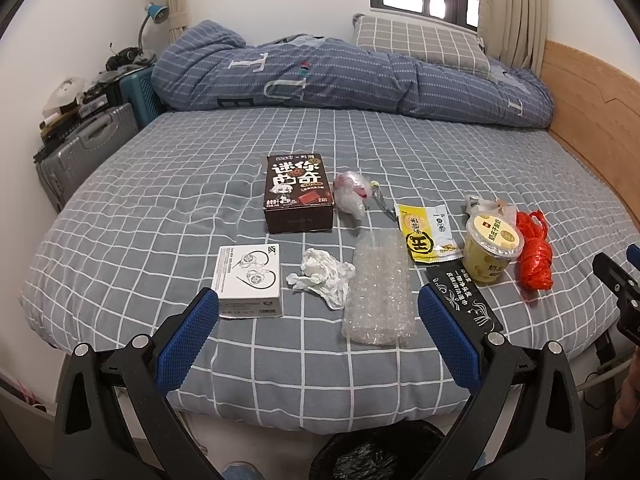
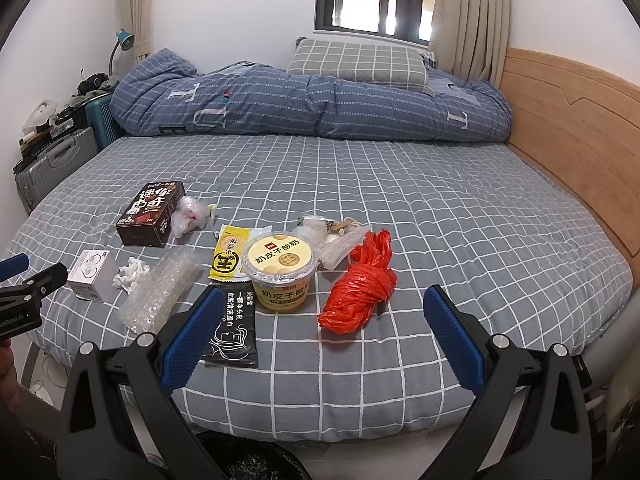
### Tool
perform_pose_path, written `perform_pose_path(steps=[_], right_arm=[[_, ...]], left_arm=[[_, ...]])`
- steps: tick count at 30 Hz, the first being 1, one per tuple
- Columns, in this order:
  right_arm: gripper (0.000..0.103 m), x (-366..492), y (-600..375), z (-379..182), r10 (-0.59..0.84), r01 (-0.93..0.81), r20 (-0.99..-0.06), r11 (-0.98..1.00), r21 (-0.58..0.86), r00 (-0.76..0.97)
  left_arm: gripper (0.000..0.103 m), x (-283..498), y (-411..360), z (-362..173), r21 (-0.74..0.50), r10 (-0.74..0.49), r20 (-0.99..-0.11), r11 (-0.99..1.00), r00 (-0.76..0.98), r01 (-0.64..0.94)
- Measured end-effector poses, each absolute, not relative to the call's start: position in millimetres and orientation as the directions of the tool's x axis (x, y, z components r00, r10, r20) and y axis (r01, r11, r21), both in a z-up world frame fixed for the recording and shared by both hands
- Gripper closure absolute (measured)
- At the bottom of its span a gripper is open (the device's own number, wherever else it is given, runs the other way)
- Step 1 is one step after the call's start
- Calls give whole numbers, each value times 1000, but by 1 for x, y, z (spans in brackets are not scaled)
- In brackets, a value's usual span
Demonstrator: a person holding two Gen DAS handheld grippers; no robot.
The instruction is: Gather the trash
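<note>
Both grippers hang over the near edge of the bed (image 1: 160, 184), and neither has anything in it. The left gripper (image 1: 318, 302) stands spread wide, its blue pads well apart, touching nothing; between them, farther along the sheet, lie a crumpled white tissue (image 1: 322, 276) and a sheet of bubble wrap (image 1: 378, 294). A white earphone box (image 1: 250, 280) sits just beside the left pad's tip. The right gripper (image 2: 324, 300) is likewise spread wide and empty. Its left pad hangs over a black wipe sachet (image 2: 234, 328), though whether it touches it I cannot tell.

The trash is scattered across the grey checked sheet. A brown biscuit box (image 1: 298, 194) lies farthest in, with a wad of clear plastic (image 1: 352, 194) touching its right side. A yellow snack wrapper (image 2: 230, 256) lies just beside a yellow yoghurt cup (image 2: 282, 276), which stands upright with its lid on. Right of the cup is a knotted red plastic bag (image 2: 362, 284), and behind them a clear bag of scraps (image 2: 332, 236).

Below the bed's edge, between the left gripper's arms, the dark mouth of a bin (image 1: 380, 454) with a black liner shows on the floor.
</note>
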State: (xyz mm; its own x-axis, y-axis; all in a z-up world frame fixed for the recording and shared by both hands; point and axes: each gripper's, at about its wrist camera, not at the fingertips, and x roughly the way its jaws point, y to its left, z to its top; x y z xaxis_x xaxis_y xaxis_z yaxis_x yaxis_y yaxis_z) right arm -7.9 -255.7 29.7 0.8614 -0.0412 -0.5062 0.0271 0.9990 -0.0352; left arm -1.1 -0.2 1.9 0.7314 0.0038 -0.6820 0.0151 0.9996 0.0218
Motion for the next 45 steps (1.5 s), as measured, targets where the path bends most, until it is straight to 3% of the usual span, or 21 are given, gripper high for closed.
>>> perform_pose_path(steps=[21, 32, 45], right_arm=[[7, 5, -243, 30, -35, 4, -510, 998, -61, 860], [7, 63, -214, 5, -23, -29, -577, 996, -80, 816], [8, 109, -207, -20, -31, -19, -631, 997, -72, 775]], left_arm=[[6, 10, 13, -6, 52, 41, -692, 999, 721, -7], [6, 46, 55, -34, 78, 110, -738, 994, 666, -77], [6, 81, 74, -73, 51, 102, -804, 993, 586, -102]])
